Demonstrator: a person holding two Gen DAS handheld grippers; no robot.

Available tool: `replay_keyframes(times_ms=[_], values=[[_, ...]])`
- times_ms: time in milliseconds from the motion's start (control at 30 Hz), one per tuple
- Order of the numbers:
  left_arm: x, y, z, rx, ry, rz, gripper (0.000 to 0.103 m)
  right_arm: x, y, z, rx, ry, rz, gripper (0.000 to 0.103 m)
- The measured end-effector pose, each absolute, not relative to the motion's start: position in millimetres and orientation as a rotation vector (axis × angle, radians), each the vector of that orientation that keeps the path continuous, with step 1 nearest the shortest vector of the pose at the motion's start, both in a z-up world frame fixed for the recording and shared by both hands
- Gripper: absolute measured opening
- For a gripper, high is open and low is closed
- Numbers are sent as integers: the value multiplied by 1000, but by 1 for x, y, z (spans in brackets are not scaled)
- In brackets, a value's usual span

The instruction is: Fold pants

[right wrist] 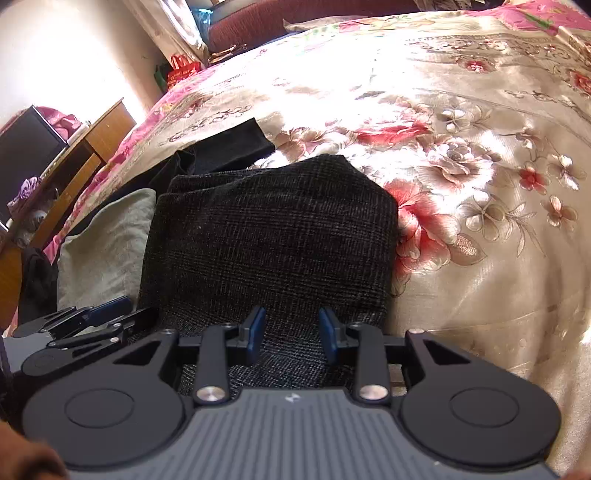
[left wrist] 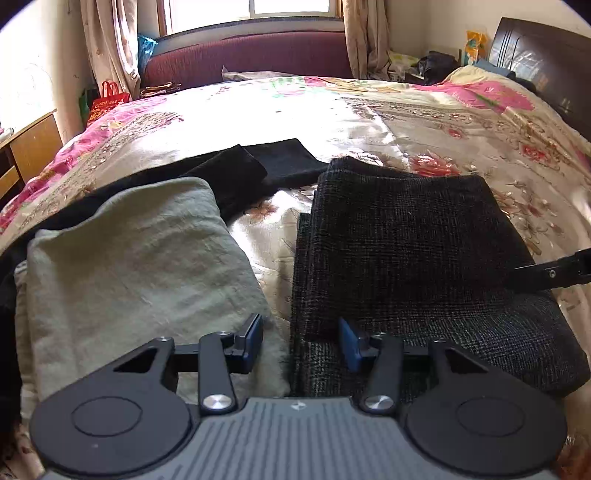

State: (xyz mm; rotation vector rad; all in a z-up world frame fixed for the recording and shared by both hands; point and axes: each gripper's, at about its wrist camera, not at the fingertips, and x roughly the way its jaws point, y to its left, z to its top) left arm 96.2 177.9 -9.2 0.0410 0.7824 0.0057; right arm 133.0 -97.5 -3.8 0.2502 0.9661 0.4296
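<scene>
A bed [left wrist: 388, 110] with a shiny floral cover in cream, pink and red is filling most of both views, and every garment is lying on it. Beyond its far edge a dark red sofa [left wrist: 251, 59] is sitting under a bright window [left wrist: 251, 11], with curtains hanging at either side. A wooden desk [right wrist: 88, 147] is standing off the bed's left side.

The dark checked pants [left wrist: 406, 236] are lying folded into a thick rectangular stack on the near part of the bed, right of centre in the left wrist view. Just beside them to the left, with a strip of bed cover showing between, a pale green folded garment [left wrist: 140, 269] is resting. Behind that, a plain black garment [left wrist: 266, 166] is stretching away across the cover, partly tucked under the green one.

The left tool [left wrist: 301, 341] is hovering with its blue pads wide apart, one pad over the green garment's edge and the other over the near left edge of the pants, gripping nothing. The right tool [right wrist: 291, 334] is hanging over the near edge of the pants with its pads set moderately apart, and no cloth is caught between them.
</scene>
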Motion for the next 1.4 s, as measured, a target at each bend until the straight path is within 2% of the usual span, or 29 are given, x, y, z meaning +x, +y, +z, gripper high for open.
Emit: replay_keyframes(times_ms=[133,267,367,567,633,700,967,1033,1067,1100,1133,1267,1333,1400], values=[[96,170,11,117,732,14,61,130,-116,2,312,907,426,37],[119,166,-10,162,800,10,63,134,-136,-16,389,924,416,37],[120,170,-4,136,803,-15,65,135,-150,-18,466,903,431,37],[122,172,-7,103,830,-75,81,138,-165,-39,522,944,422,39],[129,170,-15,111,838,-77,95,142,-164,-51,587,965,470,40],[136,173,-17,112,839,-74,103,146,-160,-58,624,965,504,46],[140,179,-21,97,858,-109,103,151,-167,-67,714,949,594,50],[148,180,-23,13,862,-117,103,152,-161,-72,711,943,603,53],[150,176,-23,-1,859,-127,103,154,-156,-73,704,935,619,58],[151,170,-23,-4,857,-137,103,155,-150,-73,695,927,629,58],[152,162,-23,-14,862,-155,103,156,-146,-72,681,926,631,57],[141,137,-16,59,846,-145,99,158,-156,-70,752,962,620,29],[133,132,-10,50,855,-163,88,156,-170,-71,818,976,633,27],[124,123,-7,54,856,-180,86,149,-182,-63,789,966,605,27]])
